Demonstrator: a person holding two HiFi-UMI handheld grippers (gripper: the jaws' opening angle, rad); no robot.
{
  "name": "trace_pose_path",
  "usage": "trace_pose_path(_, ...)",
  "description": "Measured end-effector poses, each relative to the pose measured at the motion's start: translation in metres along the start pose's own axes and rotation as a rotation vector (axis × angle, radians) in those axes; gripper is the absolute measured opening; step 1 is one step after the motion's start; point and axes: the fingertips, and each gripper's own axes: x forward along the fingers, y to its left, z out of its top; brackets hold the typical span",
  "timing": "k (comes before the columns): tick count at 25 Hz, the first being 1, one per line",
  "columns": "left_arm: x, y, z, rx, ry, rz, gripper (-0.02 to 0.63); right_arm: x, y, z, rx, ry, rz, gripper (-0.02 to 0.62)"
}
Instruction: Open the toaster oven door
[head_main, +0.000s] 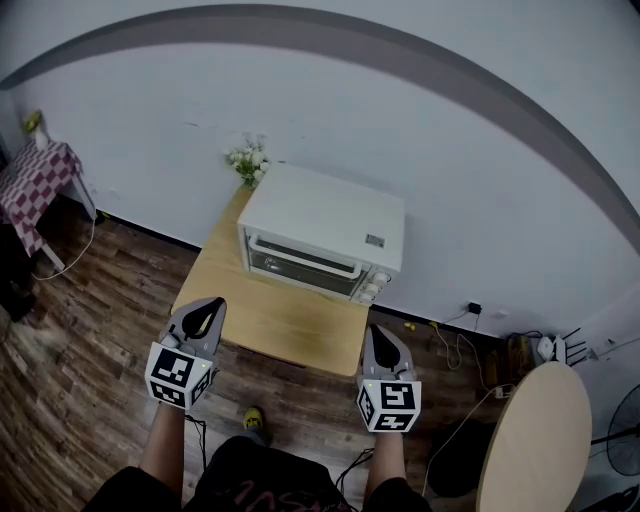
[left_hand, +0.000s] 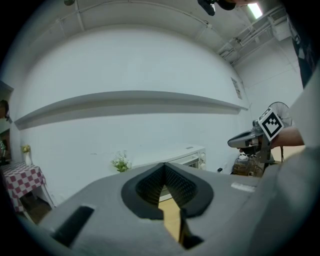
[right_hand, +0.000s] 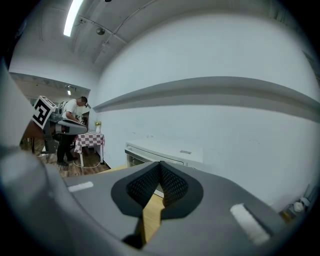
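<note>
Well, my left claw (head_main: 207, 306) and right claw (head_main: 381, 336), both closed and empty, hover low in frame before the surface (head_main: 270, 318); oven door (head_main: 305, 262) shut.

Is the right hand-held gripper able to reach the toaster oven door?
Likely yes: only bare table lies between the right hand-held gripper and the toaster oven door; its jaws are shut.

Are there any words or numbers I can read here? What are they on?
No text here can be read.
Small grey label on top of the toaster oven: too small to read.
Reddish print on the person's dark shirt: blurred, unreadable.
Cube on the left tool and cube on the right tool: black-and-white square markers, not letters.
</note>
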Motion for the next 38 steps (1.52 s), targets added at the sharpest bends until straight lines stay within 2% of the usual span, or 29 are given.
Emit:
trace_pose_path(8, 0.042, 0.040, -0.005, 0.026, 0.020, -0.089, -0.002, 0.031, 0.006, 0.011, -0.046, 0.020, -0.046, 0.006)
trace_pose_path(13, 0.059, 0.044, -0.006, 0.060, 0.029, -0.148, 0.000, 0.039, 0.009, 0.012, -0.075, 0.041, -0.059, 0.006)
trace_pose_path(22, 0.089, 0.048, 0.001, 0.147, 0.047, -0.198, 0.017, 0.058, 0.007, 0.016, -0.127, 0.052, -0.032, 0.011)
trace_pose_path(31, 0.125, 0.042, 0.000, 0.259, 0.114, -0.240, 0.064, 0.095, 0.002, 0.012, -0.196, 0.078, 0.089, 0.067)
trace_pose_path(35, 0.141, 0.038, -0.007, 0.334, 0.163, -0.268, 0.081, 0.113, -0.004, 0.013, -0.215, 0.082, 0.134, 0.078)
trace_pose_path(38, 0.152, 0.037, -0.012, 0.348, 0.190, -0.290, 0.087, 0.125, -0.006, 0.010, -0.245, 0.103, 0.164, 0.102)
